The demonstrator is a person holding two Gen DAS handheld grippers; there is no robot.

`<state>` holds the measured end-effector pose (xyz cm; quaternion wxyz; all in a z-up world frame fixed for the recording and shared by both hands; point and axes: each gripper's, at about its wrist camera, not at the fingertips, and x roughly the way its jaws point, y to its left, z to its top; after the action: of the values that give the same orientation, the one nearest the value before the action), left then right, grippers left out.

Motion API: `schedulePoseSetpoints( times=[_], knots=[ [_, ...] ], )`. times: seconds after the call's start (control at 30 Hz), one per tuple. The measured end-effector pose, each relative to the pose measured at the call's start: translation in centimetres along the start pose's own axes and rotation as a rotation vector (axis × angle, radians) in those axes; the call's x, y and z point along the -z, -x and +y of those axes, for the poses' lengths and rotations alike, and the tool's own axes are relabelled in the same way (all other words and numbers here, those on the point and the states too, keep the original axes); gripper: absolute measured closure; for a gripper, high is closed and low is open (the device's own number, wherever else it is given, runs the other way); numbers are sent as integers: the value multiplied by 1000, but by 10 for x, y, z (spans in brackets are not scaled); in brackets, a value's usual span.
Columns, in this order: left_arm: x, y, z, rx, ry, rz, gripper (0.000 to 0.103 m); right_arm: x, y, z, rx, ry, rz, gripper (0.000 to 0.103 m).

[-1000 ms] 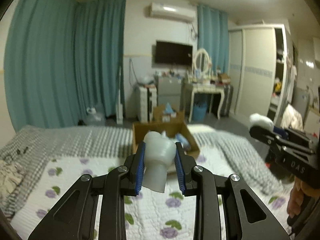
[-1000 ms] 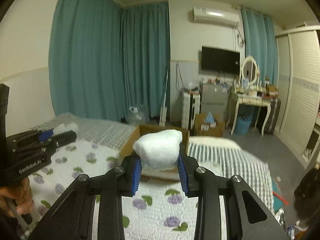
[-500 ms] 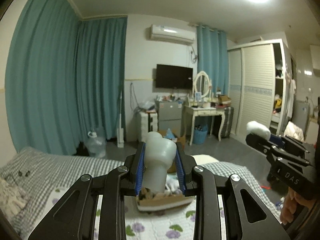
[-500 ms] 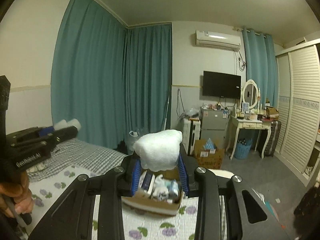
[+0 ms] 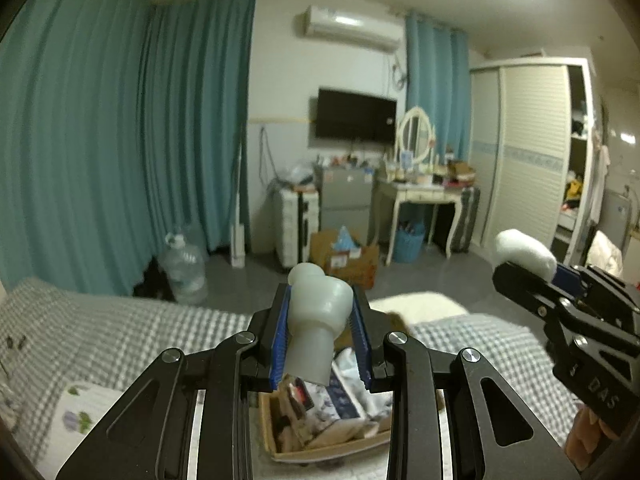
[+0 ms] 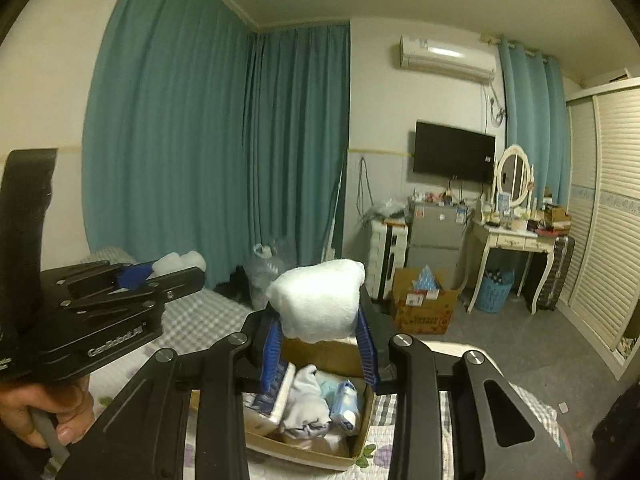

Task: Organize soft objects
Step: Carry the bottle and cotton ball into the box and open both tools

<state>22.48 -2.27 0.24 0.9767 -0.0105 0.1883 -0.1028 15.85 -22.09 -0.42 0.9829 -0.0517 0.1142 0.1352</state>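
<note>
left gripper (image 5: 320, 332): jaws clamped on a pale rubbery toy (image 5: 316, 320), above the cardboard box (image 5: 332, 454) | right gripper (image 6: 320, 344): jaws clamped on a white fluffy ball (image 6: 318, 300), above the same box on the bed (image 5: 100, 336)

Pale tooth-shaped toy (image 5: 316, 324) and fluffy white wad (image 6: 318, 306), aloft above open, part-filled cardboard box (image 6: 360, 446).

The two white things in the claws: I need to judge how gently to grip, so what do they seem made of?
The tooth-shaped toy in the left claw looks like smooth, matte, slightly translucent rubber or silicone, though it could be soft plastic. The white lump in the right claw looks like plush or cotton wadding: fuzzy surface, soft uneven outline.
</note>
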Motion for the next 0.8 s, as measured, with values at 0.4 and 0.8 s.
schedulePoseSetpoints(
  times=[0.4, 0.8],
  knots=[
    [69, -118, 3, 2, 13, 254, 75, 88, -138, -31, -37, -56, 248, 70],
    [96, -150, -10, -26, -33, 370, 71, 144, -188, -30, -110, -74, 451, 70]
  ],
)
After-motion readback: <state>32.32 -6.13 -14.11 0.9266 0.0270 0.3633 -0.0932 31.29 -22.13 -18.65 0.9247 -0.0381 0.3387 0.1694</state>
